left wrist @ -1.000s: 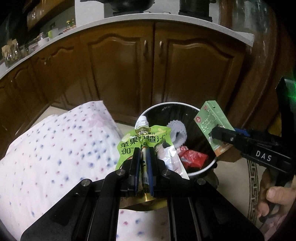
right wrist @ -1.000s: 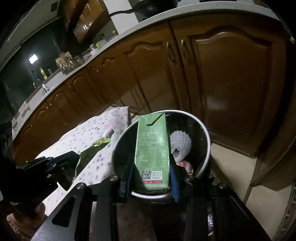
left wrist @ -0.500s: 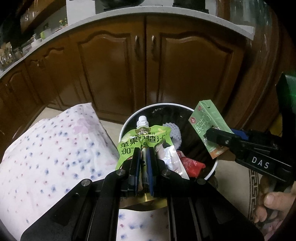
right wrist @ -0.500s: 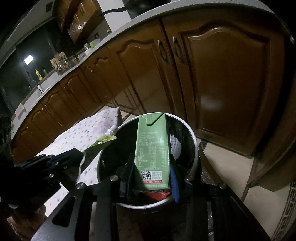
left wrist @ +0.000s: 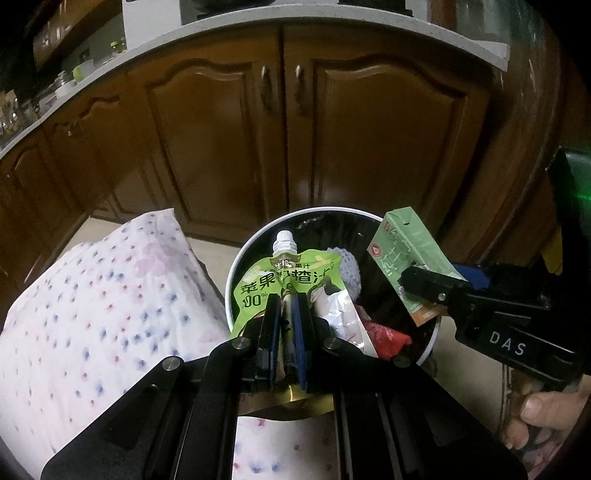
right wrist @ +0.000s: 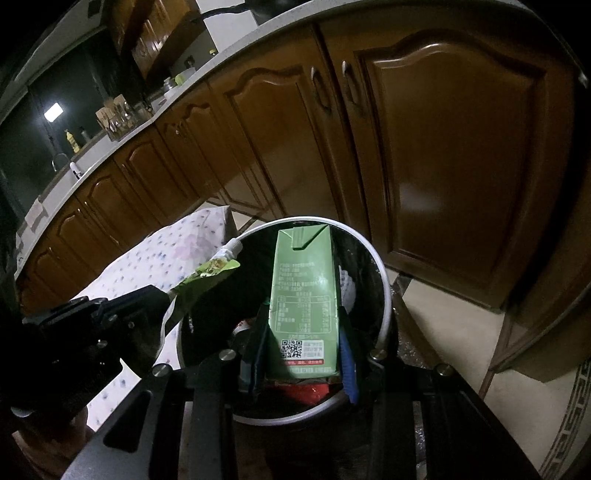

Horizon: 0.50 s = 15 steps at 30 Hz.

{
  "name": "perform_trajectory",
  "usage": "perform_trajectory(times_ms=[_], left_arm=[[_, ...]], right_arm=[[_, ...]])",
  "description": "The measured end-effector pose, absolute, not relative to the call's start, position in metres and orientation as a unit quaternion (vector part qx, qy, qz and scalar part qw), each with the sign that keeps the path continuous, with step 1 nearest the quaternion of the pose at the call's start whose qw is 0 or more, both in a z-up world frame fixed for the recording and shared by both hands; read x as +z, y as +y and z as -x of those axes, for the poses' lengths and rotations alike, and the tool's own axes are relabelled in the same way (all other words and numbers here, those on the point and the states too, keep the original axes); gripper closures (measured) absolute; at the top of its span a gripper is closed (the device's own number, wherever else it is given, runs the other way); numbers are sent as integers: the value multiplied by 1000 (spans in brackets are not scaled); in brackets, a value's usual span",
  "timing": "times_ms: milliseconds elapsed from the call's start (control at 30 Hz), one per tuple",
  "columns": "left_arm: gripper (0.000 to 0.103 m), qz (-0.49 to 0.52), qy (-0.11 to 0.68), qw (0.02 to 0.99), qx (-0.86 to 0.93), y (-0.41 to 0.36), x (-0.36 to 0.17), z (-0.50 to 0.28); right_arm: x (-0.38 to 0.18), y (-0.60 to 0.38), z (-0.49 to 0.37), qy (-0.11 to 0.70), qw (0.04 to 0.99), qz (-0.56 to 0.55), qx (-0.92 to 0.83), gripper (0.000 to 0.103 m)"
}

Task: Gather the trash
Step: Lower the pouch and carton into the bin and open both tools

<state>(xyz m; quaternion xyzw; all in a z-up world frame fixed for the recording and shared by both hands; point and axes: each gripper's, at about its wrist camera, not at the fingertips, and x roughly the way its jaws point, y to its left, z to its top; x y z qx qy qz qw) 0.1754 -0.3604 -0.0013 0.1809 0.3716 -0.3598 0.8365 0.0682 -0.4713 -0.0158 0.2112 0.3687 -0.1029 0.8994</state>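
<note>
- My left hand-held gripper (left wrist: pixel 286 314) is clamped on a green juice pouch (left wrist: pixel 284 282); its two fingers press flat against the pouch's lower part, and its white cap points up and away from me.
- My right hand-held gripper (right wrist: pixel 303 345) is closed around a green drink carton (right wrist: pixel 304 291), gripping it by the lower end, where the QR code sits, with the folded top pointing away.
- Both pieces of trash hang over the open mouth of a round bin (left wrist: pixel 236 269) with a pale rim and dark inside; the pouch is at its left side, the carton at its right.
- Inside the bin lie a red wrapper (left wrist: pixel 386 338), some crumpled silvery packaging (left wrist: pixel 338 314) and a white foam net (left wrist: pixel 349 271).
- Left of the bin, just beside its rim, is a white cloth with small blue and pink dots (left wrist: pixel 99 295).
- The bin stands on a pale tiled floor (right wrist: pixel 443 317).
- Beyond it runs a row of dark brown cabinet doors (left wrist: pixel 229 147) under a light desk edge (left wrist: pixel 258 18), curving off to the far left.
</note>
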Motion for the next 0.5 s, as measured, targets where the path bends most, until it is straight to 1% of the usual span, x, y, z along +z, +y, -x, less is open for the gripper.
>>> perform_trajectory(times_ms=[500], left_arm=[[96, -186, 393, 823, -365, -370, -14, -181]], right_arm=[[-25, -473, -78, 387, 893, -203, -104, 70]])
